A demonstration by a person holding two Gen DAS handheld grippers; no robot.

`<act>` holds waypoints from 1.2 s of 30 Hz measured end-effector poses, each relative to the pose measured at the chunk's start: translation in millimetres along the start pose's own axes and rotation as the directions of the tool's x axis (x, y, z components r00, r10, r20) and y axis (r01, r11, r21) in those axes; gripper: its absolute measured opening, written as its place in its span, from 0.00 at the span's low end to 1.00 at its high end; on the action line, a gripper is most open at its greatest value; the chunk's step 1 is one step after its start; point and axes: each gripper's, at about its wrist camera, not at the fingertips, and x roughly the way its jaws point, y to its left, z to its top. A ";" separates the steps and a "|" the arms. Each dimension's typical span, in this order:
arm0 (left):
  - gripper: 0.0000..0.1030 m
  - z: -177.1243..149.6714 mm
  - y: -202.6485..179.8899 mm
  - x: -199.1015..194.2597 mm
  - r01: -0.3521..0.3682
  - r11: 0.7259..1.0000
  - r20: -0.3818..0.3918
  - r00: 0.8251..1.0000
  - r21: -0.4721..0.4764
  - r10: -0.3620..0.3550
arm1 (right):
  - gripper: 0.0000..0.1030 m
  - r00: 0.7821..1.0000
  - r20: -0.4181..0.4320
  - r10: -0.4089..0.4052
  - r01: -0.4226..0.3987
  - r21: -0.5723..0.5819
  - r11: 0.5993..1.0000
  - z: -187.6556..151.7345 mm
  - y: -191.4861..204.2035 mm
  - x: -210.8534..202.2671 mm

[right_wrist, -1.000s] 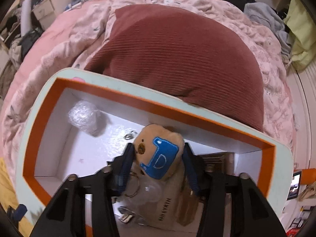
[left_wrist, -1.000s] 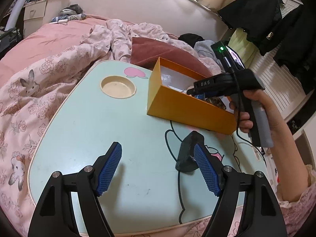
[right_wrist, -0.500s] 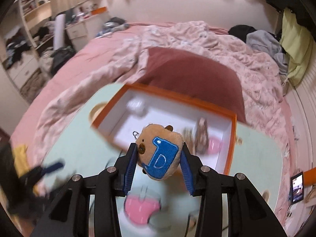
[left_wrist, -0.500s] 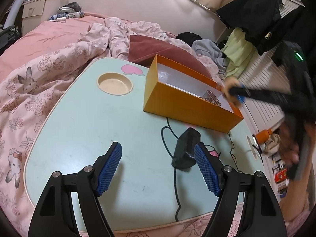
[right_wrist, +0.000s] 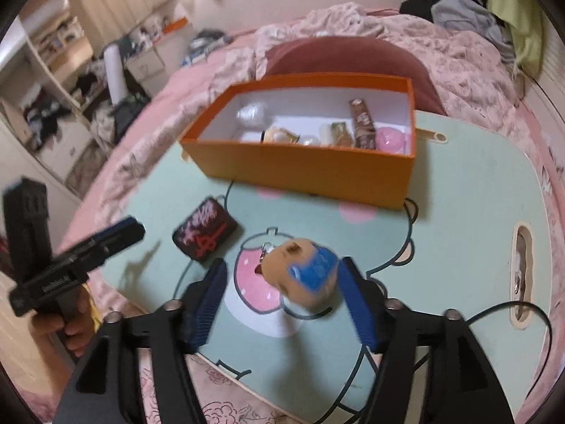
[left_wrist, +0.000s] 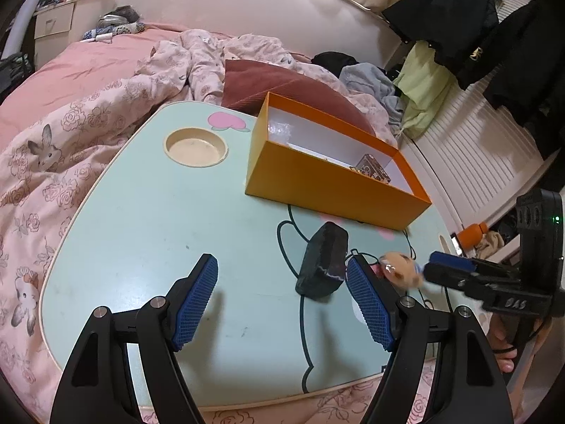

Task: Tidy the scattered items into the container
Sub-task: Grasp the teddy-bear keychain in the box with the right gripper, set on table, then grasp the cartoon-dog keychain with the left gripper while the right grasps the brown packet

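The right hand-held gripper point(right_wrist: 282, 295) sits low in the centre of the right wrist view, its jaws opening; the plush toy point(right_wrist: 305, 275), tan with a blue patch, lies blurred between the blue pads, its blue side just beside the right-hand pad and clear of the left-hand one; whether it touches the surface point(right_wrist: 459, 219) I cannot tell; its small metal ring points toward the upper left of the frame, so its long axis runs from upper left to lower right. The orange box point(right_wrist: 303, 169) stands in the upper middle of that view, its long side running left to right, with wrapped snacks and a clear wad inside; the toy is well apart from it, toward the lower edge. A black pouch point(right_wrist: 204, 233) with red lettering lies left of centre, its long axis tilted from lower left to upper right.

In the left wrist view the left hand-held gripper point(left_wrist: 282, 304) hangs wide and empty over the pale green surface point(left_wrist: 159, 212); the black pouch point(left_wrist: 323, 261) lies just beside its right-hand pad; the toy point(left_wrist: 400, 270) shows at the right, at the tips of the other gripper point(left_wrist: 448, 265).
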 end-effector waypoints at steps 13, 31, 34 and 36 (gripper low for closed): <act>0.74 73.6 -1.3 -2.5 -0.092 0.994 0.081 0.993 0.058 0.087 | 0.67 0.970 0.132 -0.202 0.175 0.196 0.965 59.2 -68.5 -42.2; 0.26 101.7 -24.7 91.1 -0.214 0.962 -0.125 0.964 0.168 0.236 | 0.14 0.955 -0.089 -0.282 0.293 0.154 0.944 78.3 -74.0 45.2; 0.26 88.3 -26.8 80.3 -0.215 0.960 -0.119 0.964 0.177 0.238 | 0.14 0.954 -0.104 -0.282 0.295 0.131 0.947 65.9 -68.0 40.2; 0.26 79.4 -27.0 72.6 -0.209 0.962 -0.116 0.966 0.177 0.231 | 0.14 0.956 -0.105 -0.273 0.285 0.124 0.950 55.3 -66.0 34.6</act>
